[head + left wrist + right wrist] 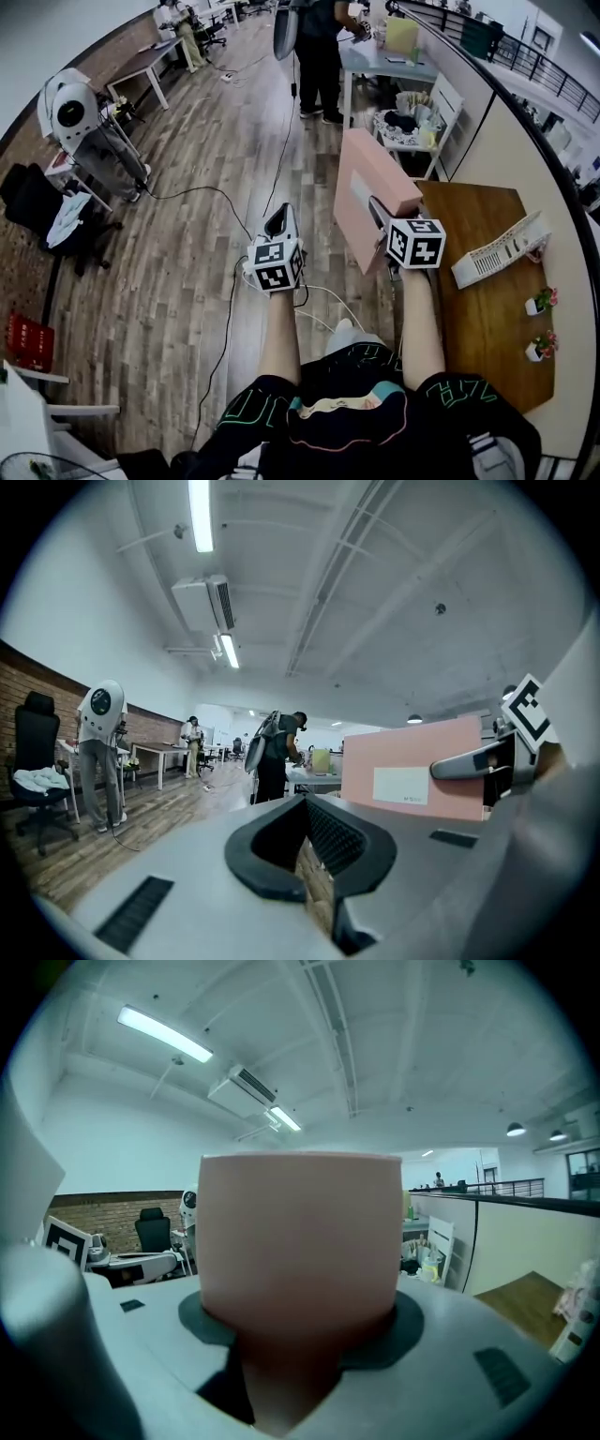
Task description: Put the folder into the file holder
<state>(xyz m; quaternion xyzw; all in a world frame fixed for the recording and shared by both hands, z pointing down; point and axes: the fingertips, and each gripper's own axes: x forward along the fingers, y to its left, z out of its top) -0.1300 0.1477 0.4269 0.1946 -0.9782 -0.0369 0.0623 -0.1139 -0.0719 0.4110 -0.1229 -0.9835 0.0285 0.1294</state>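
Holding the pink folder (370, 183) aloft, short of the white file holder (500, 249).
The right claw (378, 214) is pinched on the folder's near lower edge and keeps it roughly upright in the air over the left edge of the wooden counter (478, 319), likely so it can go edge-first into a slot. The file holder rests on the counter to the right, well apart from the folder, and its slots look empty. The left claw (279, 223) is slightly parted with nothing between its jaws and hangs over the floor at left, clear of the work. Two small plant pots (536, 305) stand nearer on the counter's right side.
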